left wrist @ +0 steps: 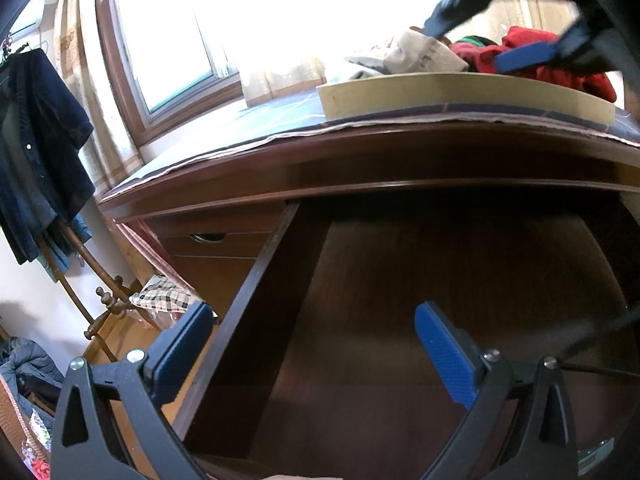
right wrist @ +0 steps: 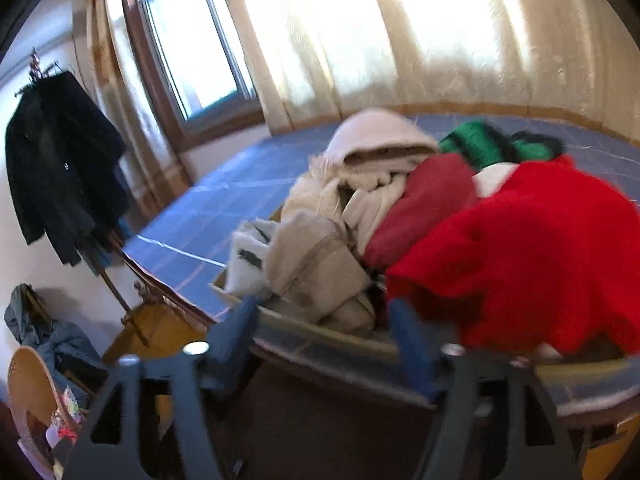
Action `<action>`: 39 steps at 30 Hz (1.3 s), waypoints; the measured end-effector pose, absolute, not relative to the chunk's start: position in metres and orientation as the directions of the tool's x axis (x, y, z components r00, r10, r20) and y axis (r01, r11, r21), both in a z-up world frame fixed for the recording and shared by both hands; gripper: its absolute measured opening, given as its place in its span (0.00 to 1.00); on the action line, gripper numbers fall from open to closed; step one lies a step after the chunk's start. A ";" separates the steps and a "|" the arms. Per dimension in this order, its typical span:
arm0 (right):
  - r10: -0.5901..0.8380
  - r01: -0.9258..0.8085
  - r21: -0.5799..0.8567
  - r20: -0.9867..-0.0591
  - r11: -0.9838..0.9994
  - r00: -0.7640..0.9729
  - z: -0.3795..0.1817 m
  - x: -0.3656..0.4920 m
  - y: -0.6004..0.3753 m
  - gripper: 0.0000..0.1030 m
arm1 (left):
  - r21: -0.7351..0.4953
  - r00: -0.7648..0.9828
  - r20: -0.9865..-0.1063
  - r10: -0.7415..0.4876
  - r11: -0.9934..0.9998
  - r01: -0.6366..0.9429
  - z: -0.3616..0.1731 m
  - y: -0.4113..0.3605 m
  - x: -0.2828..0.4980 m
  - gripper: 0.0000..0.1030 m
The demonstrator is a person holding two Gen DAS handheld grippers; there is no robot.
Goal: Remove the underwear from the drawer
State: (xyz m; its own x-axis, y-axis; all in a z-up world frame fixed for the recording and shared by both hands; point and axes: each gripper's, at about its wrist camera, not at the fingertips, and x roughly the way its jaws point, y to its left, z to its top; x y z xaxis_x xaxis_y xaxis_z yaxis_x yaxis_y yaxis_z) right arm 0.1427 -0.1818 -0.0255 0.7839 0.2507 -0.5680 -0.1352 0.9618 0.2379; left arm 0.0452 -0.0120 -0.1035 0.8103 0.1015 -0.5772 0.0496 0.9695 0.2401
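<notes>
Red underwear [right wrist: 520, 248] is lying piled in the tray [left wrist: 460, 90] at the dresser top's front edge. Right gripper [right wrist: 328, 332] is hovering there, jaws spread, gripping nothing. Left gripper [left wrist: 316, 344] is hanging open over the pulled-out drawer [left wrist: 256, 288].

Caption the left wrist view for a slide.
Open left gripper over the pulled-out wooden drawer, no underwear visible inside; clothes piled in a tray on top.

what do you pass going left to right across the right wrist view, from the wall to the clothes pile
dark coat hanging on the wall → wood-framed window → beige folded garment → maroon cloth → bright red garment
</notes>
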 end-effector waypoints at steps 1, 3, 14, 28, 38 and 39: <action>0.249 -0.135 0.238 -0.554 0.962 0.795 -0.022 0.131 -0.184 0.73 | 0.241 0.810 -0.578 0.102 0.969 0.050 -0.104 -0.012 0.045 1.00; 0.242 -0.132 0.237 -0.529 0.962 0.813 -0.013 0.107 -0.190 0.73 | 0.239 0.810 -0.577 0.102 0.970 0.048 -0.104 -0.012 0.045 1.00; 0.100 0.048 0.274 -0.503 0.961 0.859 0.014 0.010 -0.248 0.74 | 0.254 0.832 -0.548 0.087 0.965 0.066 -0.103 -0.014 0.040 1.00; -0.045 0.188 0.250 -0.485 0.950 0.873 0.053 -0.092 -0.277 0.74 | 0.243 0.806 -0.588 0.065 0.965 0.100 -0.098 -0.011 0.040 1.00; -0.134 0.254 0.208 -0.461 0.945 0.877 0.074 -0.101 -0.259 0.76 | 0.109 0.855 -0.516 -0.058 0.985 0.132 -0.003 -0.006 0.004 1.00; -0.154 0.271 0.199 -0.460 0.942 0.874 0.075 -0.100 -0.256 0.83 | 0.106 0.862 -0.503 -0.068 0.985 0.139 0.008 -0.007 -0.002 1.00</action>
